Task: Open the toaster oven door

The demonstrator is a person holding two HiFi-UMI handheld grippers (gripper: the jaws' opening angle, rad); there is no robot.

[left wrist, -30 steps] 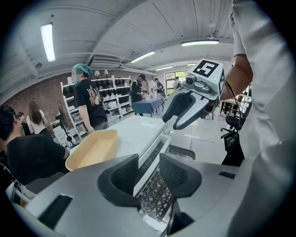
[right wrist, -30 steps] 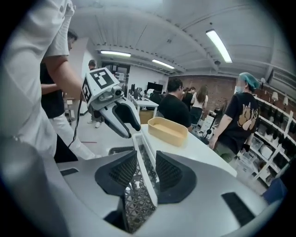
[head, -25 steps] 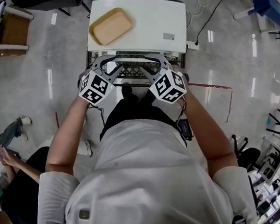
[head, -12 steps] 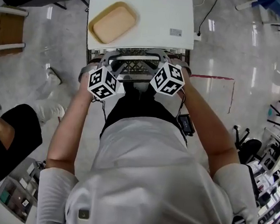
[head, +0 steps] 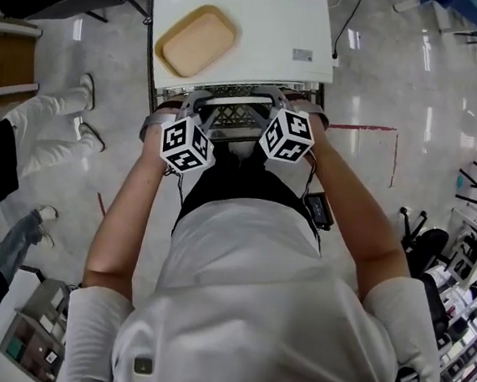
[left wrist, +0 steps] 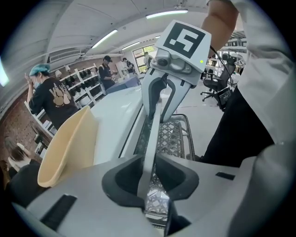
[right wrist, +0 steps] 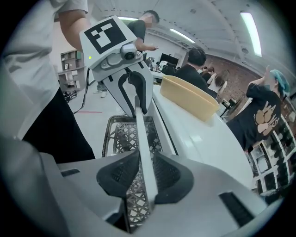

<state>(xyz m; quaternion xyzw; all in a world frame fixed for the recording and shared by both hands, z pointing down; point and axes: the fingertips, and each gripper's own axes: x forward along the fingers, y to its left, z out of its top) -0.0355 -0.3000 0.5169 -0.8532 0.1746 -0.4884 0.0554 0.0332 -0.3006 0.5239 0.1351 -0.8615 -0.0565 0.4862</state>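
The white toaster oven point(head: 262, 29) stands on a cart right in front of me, seen from above. Its pale door handle point(head: 235, 100) runs along the front edge. My left gripper point(head: 195, 99) is at the bar's left part, my right gripper point(head: 274, 97) at its right part. In the left gripper view the handle point(left wrist: 155, 134) runs between the closing jaws of the left gripper point(left wrist: 148, 173), and both pads touch it. The right gripper view shows the same: the bar point(right wrist: 141, 134) lies between the right gripper's point(right wrist: 147, 173) closing jaws, pads against it.
A tan tray point(head: 196, 41) lies on the oven's top, left of centre. A wire mesh shelf point(left wrist: 173, 134) sits under the handle. People stand at the left point(head: 27, 124). A red tape line point(head: 362, 128) and a cable point(head: 351, 25) are on the floor.
Both grippers have moved inward along the front of the oven and their jaws have narrowed onto the handle bar. The bystanders at the left have shifted.
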